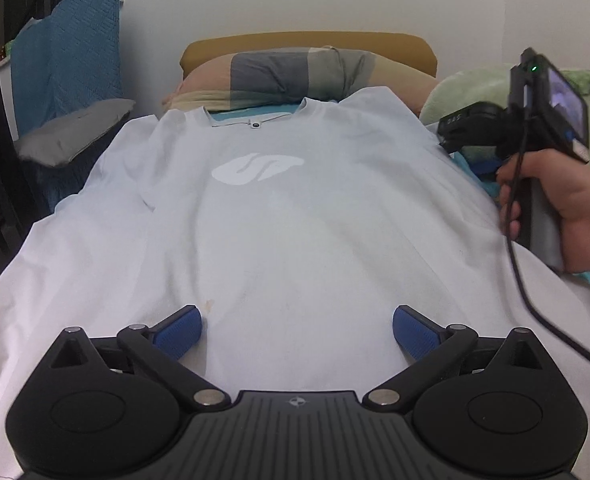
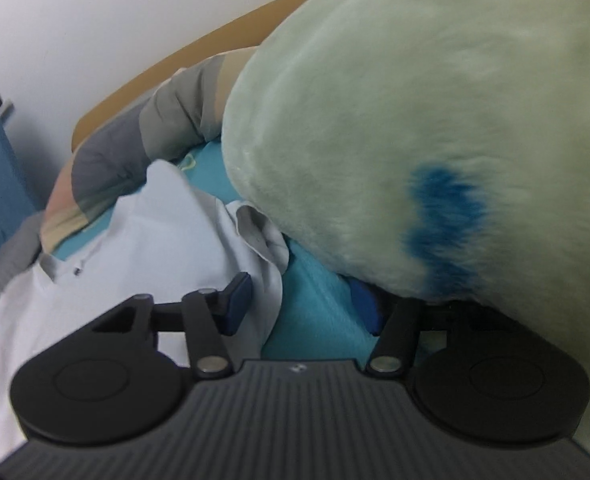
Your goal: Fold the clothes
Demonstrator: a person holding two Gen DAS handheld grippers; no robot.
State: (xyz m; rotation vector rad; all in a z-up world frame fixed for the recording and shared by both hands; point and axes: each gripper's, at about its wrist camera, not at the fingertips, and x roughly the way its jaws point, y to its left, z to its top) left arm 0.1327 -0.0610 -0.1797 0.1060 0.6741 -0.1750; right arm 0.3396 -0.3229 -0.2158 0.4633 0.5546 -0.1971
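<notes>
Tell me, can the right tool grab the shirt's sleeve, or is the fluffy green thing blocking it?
Probably yes. The right tool is open, and the crumpled sleeve lies just ahead of its left finger, uncovered. The green plush blanket crowds the tool's right side and hides part of that finger, so room is tight.

Bedside surroundings
Striped pillow [image 1: 295,76] lay against tan headboard [image 1: 307,42]; green plush blanket [image 2: 435,120] sat beside teal sheet [image 2: 315,308]

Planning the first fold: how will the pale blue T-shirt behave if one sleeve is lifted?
The T-shirt lies flat with soft wrinkles, so it is probably floppy and will drape from wherever it is pinched. Its thin, bunched right sleeve suggests light cloth. It may drag across the white sheet rather than hinge cleanly.
</notes>
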